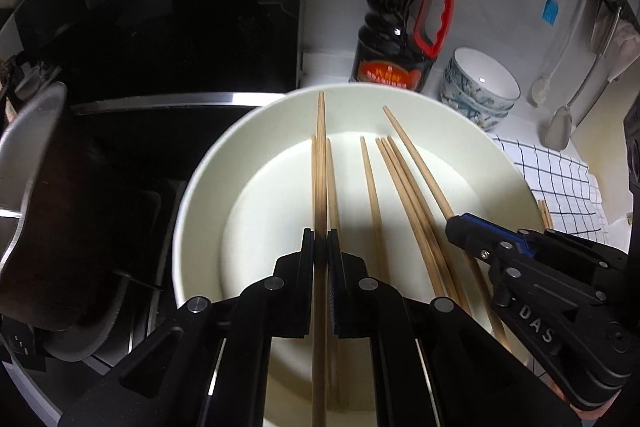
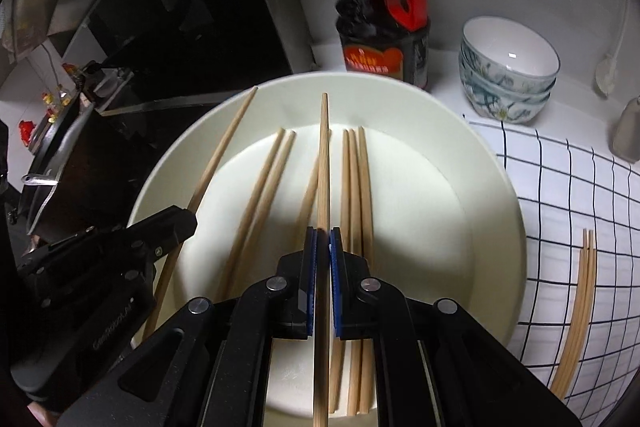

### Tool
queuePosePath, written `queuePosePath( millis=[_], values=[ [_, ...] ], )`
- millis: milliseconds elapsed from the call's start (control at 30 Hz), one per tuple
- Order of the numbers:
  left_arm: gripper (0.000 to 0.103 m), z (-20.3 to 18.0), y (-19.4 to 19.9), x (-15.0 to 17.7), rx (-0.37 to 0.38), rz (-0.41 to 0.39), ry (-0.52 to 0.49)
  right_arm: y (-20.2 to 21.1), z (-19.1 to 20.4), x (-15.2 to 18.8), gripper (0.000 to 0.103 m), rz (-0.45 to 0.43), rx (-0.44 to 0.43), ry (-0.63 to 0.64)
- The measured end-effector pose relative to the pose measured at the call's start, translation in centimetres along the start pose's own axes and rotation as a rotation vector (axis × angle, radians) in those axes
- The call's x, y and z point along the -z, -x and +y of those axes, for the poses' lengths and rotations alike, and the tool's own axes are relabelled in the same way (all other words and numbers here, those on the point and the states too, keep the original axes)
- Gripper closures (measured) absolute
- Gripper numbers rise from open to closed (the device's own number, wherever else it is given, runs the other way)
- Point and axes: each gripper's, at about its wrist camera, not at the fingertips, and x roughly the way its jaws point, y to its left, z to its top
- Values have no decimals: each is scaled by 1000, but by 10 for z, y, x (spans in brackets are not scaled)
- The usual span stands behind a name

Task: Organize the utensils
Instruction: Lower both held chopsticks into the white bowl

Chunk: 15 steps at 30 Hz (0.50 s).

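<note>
Home kitchen, sauce bottle [image 1: 402, 23], stacked bowls [image 2: 508, 67]

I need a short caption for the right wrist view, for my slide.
Right gripper shut on one chopstick above a white bowl holding more chopsticks.

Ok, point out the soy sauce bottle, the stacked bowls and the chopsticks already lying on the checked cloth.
soy sauce bottle [image 1: 396, 39], left wrist view, dark body beside the red handle.
stacked bowls [image 2: 508, 83], right wrist view, patterned outer wall.
chopsticks on the checked cloth [image 2: 578, 323], right wrist view, mid-shaft.
</note>
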Motion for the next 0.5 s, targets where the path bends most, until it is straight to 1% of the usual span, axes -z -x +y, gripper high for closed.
queuePosePath(
  millis=[267,367,433,467,500],
  values=[
    [96,2,-14,5,-3,45,2,-15,-8,4,97,39,22,-15],
    [94,3,-16,5,-17,53,7,-15,-11,5,96,44,24,-16],
    [81,5,-13,6,-30,47,14,-13,-13,6,96,46,31,-18],
    [68,6,-11,6,-37,38,17,-13,-14,5,96,41,33,-20],
    [52,7,-8,6,-48,28,22,-10,-15,6,96,36,34,-21]
  ],
)
